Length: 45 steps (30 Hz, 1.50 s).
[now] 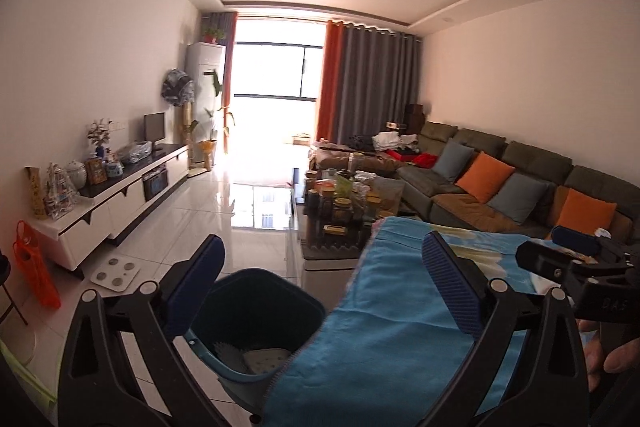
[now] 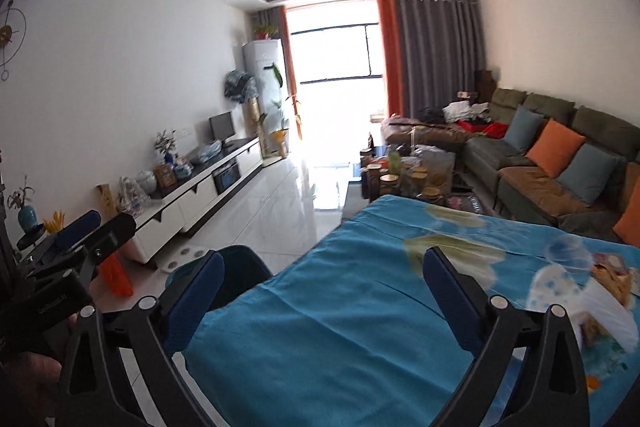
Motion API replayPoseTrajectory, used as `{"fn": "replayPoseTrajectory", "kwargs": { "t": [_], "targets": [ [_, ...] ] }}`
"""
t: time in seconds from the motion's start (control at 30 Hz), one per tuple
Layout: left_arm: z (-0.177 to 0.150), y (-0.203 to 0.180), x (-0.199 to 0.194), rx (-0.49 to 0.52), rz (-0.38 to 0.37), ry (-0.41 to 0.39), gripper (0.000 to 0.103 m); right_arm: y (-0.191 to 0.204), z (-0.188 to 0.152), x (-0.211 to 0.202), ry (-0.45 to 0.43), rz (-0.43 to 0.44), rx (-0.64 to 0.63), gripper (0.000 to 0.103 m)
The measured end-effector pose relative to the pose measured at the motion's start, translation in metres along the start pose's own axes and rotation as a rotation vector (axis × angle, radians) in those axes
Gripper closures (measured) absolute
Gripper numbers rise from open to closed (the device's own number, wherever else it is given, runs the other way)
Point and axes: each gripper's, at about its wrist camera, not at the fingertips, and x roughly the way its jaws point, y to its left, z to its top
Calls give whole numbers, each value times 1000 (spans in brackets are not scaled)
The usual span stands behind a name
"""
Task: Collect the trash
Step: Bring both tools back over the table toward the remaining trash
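My two grippers (image 1: 324, 275) (image 2: 324, 281) are black angular frames with silver pivot screws and ribbed blue finger pads (image 1: 452, 287).

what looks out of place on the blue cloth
A clear plastic bag with food scraps or wrappers lies crumpled at the right edge of the blue cloth. It looks like uncollected trash; the rest is bare.

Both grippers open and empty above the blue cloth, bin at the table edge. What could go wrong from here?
1. The dark blue plastic bin sits partly under the overhanging blue tablecloth; dropped trash may land on the cloth instead.
2. The clear plastic bag of snack wrappers looks limp, so the right gripper could pinch the cloth along with it.
3. The left gripper is close beside the right; they could collide.
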Motion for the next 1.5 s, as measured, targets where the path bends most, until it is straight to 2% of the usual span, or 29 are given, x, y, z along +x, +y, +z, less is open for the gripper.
{"fn": "replayPoseTrajectory", "kwargs": {
  "t": [0.07,0.27,0.57,0.83,1.1,1.5],
  "targets": [
    [-4,-13,-7,3,-23,4,6,-9,-10,-18,-14,-30,10,7],
    [-19,-56,-18,40,-159,29,6,-31,-42,-67,-45,-161,36,7],
    [-39,-119,-41,116,-364,39,6,-80,-99,-120,-22,-393,139,7],
    [-58,-160,-42,179,-483,76,6,-116,-131,-157,-9,-551,211,7],
    [-66,-184,-15,214,-512,126,6,-145,-136,-162,7,-605,246,7],
    [-68,-207,25,237,-518,178,6,-169,-127,-124,69,-565,258,7]
  ]
}}
